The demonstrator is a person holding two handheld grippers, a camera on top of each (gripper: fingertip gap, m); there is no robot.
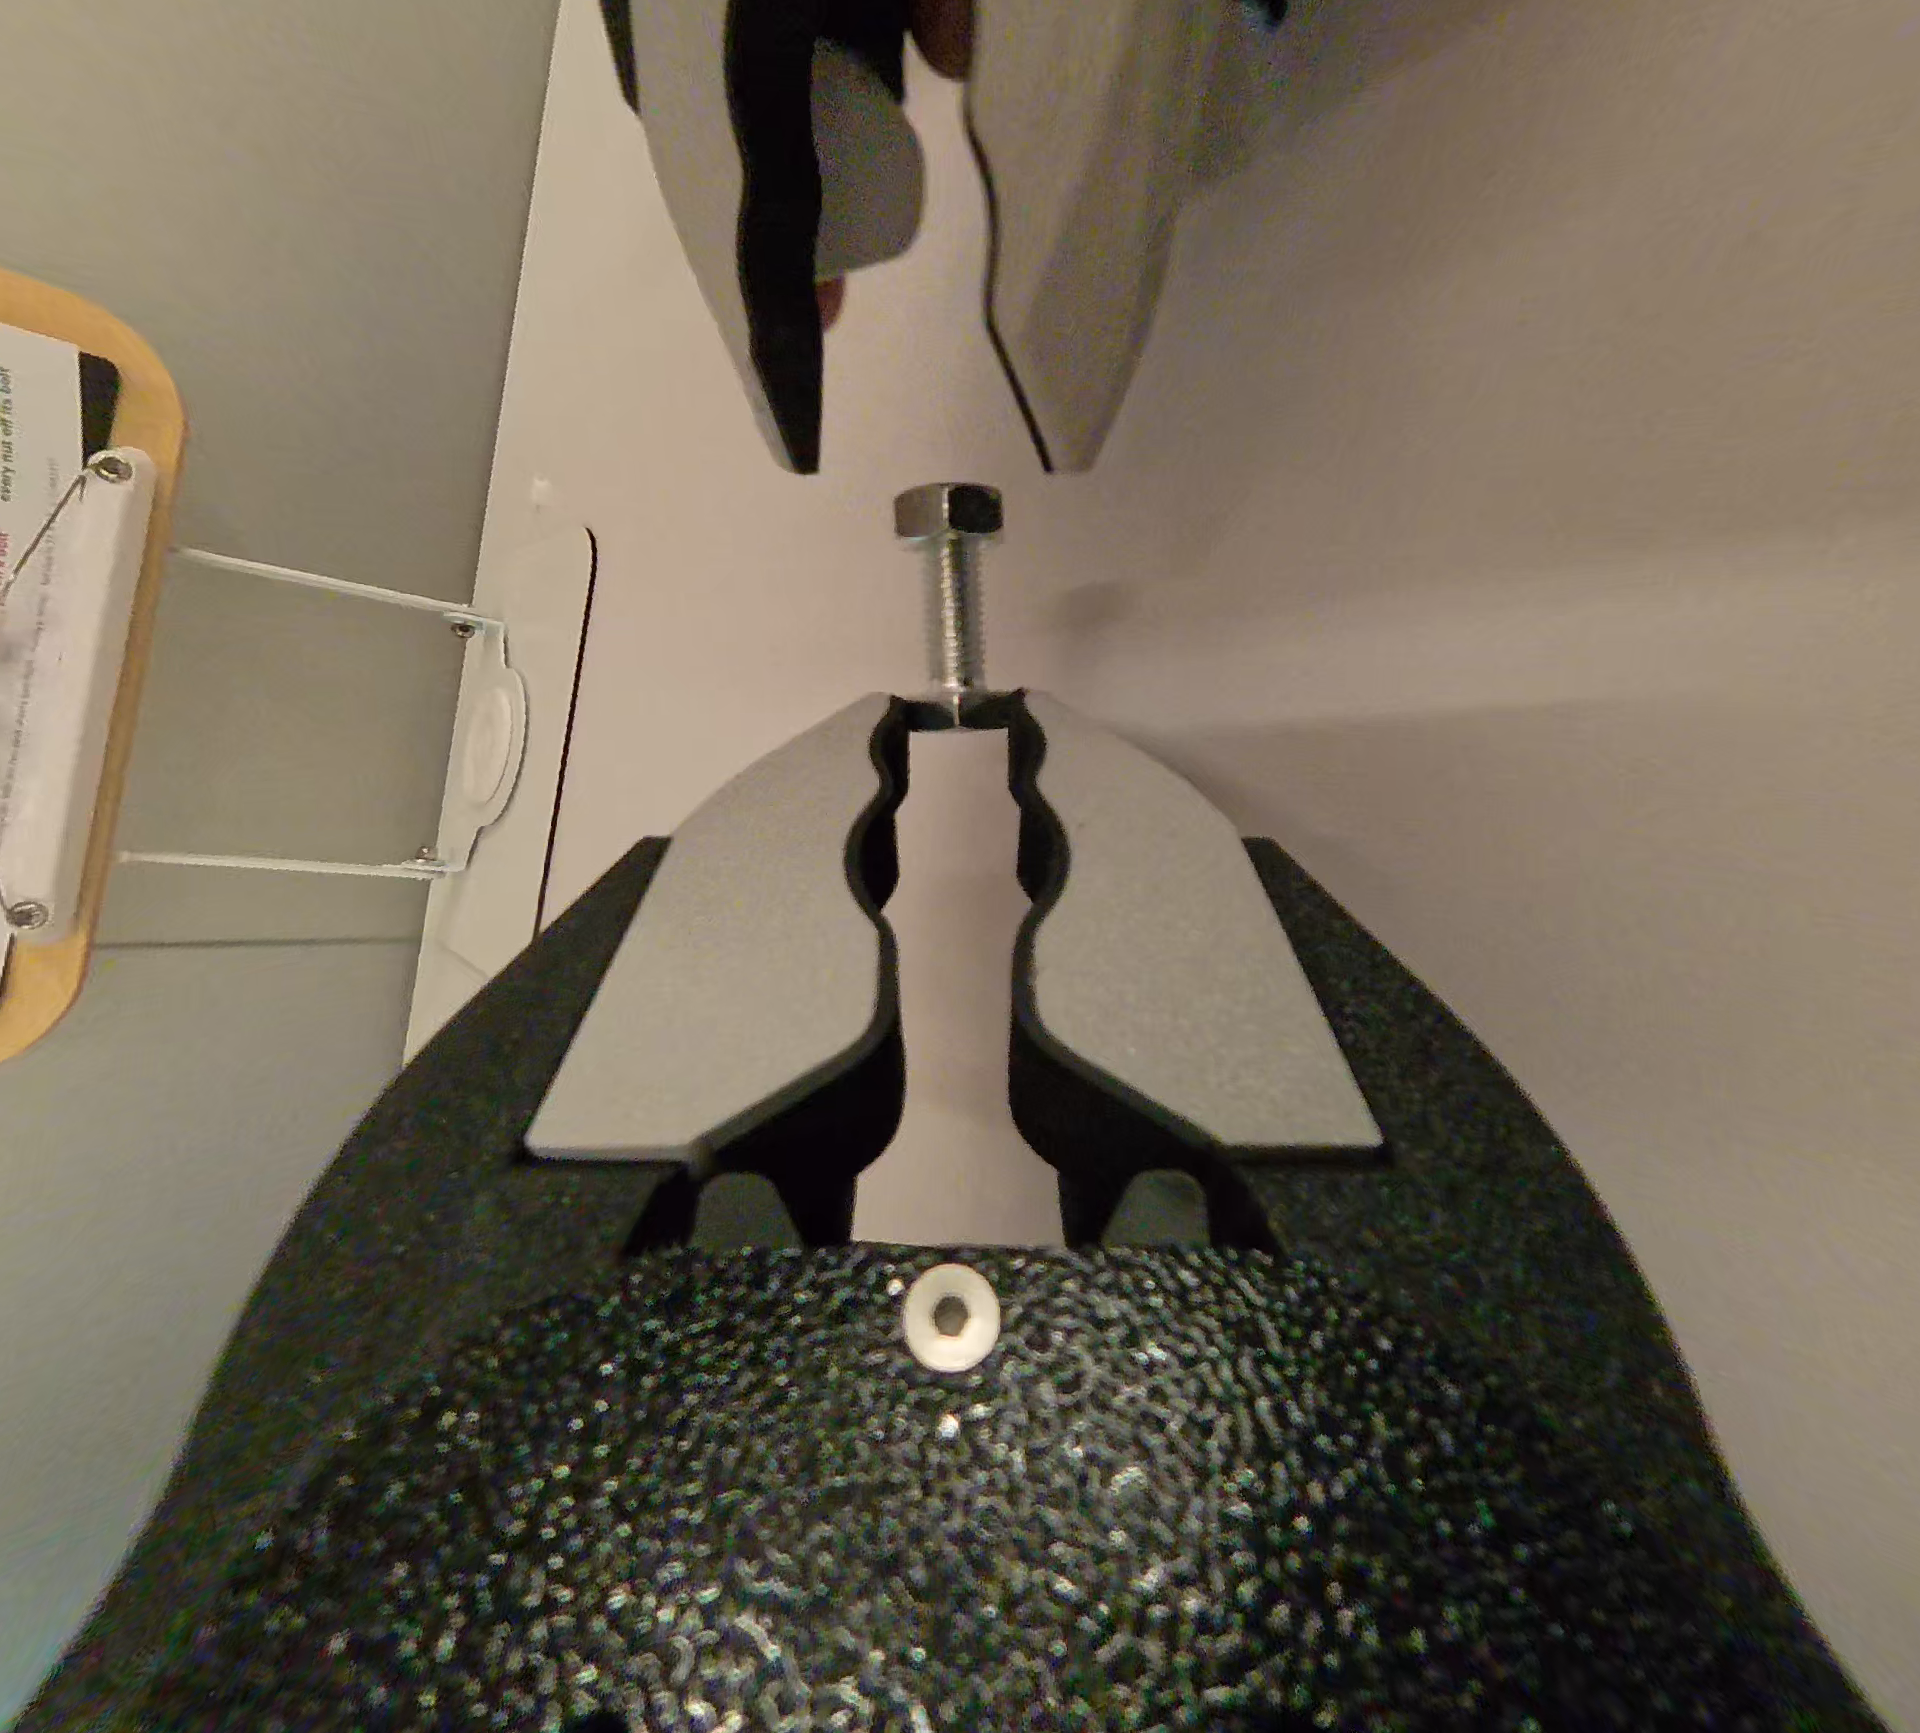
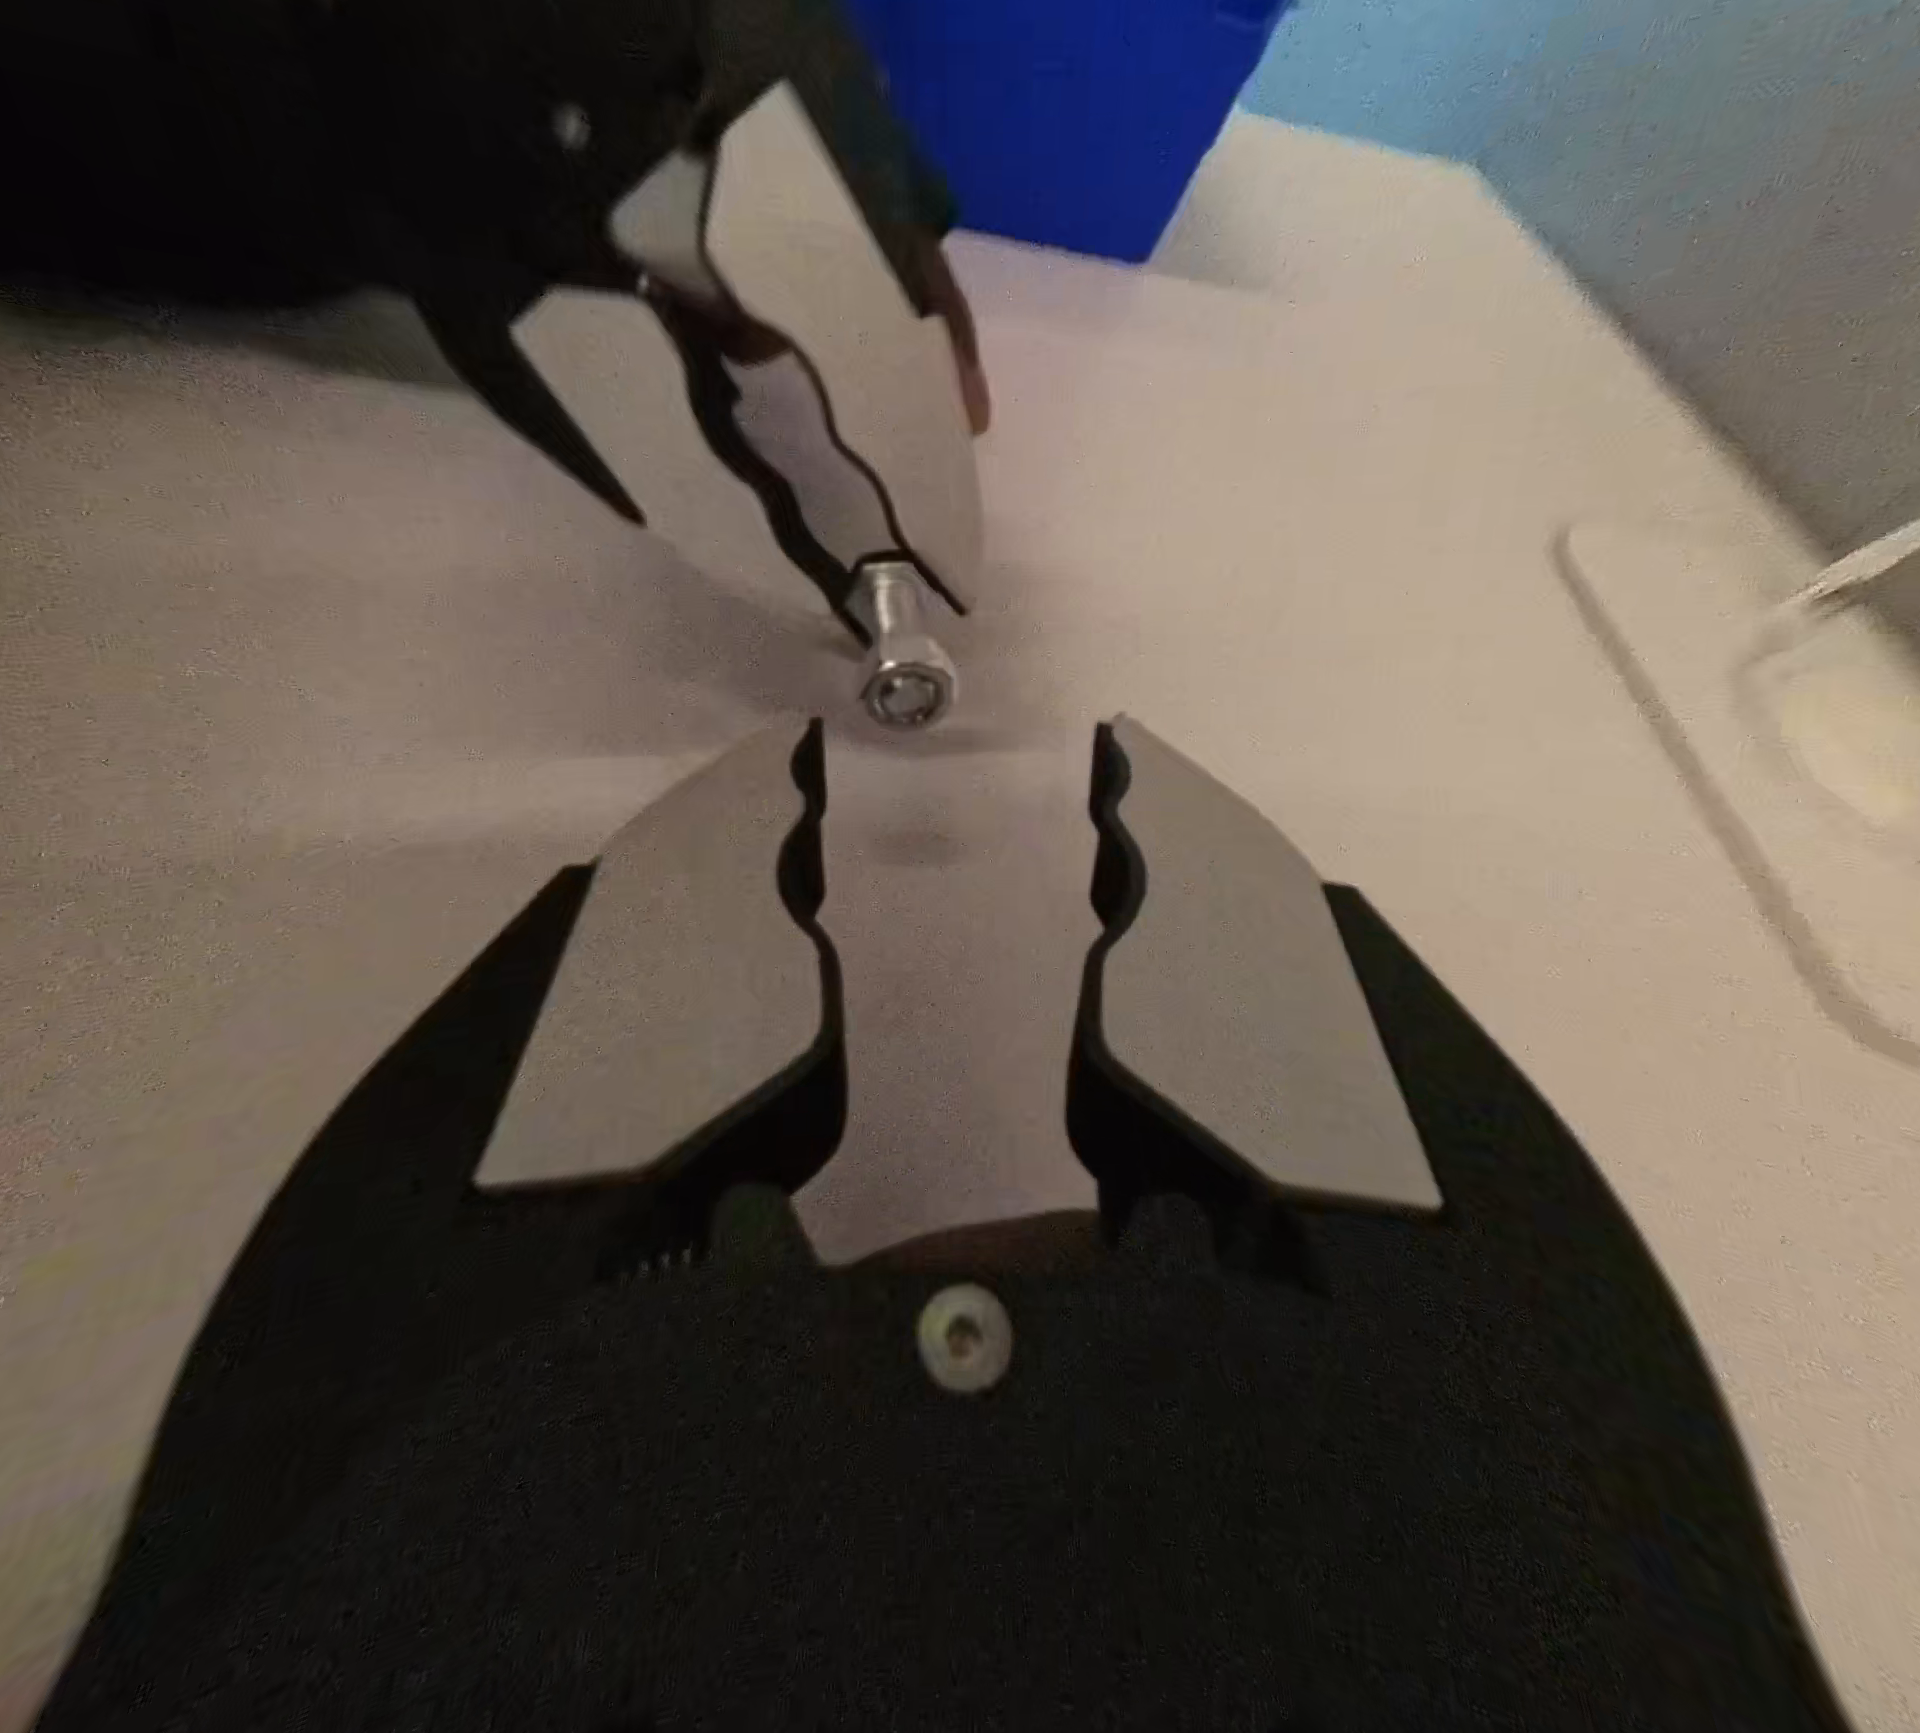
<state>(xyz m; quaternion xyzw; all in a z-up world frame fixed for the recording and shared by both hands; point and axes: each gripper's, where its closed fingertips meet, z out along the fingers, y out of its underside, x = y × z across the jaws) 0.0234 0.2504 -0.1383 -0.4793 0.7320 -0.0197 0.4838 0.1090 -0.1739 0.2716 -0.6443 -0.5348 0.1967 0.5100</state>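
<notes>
Left gripper [image 1: 957, 715] was clamped on the nut [image 1: 957, 715] of a bolt [image 1: 950, 603]; right gripper [image 2: 956, 733], fingers apart and empty, was best centred squarely about the bolt head [image 2: 907, 699].

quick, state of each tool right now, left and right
Left tool: closed on the silver bolt, gripping the end away from its hex head.
Right tool: open, holding nothing, its tips just short of the bolt's hex head.

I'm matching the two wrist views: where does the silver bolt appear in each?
Left wrist view: bolt at centre, pointing away from the left hand-held gripper that clamps its near end.
Right wrist view: bolt just above centre, hex head toward the camera.
Shared landmark: the white table.
</notes>
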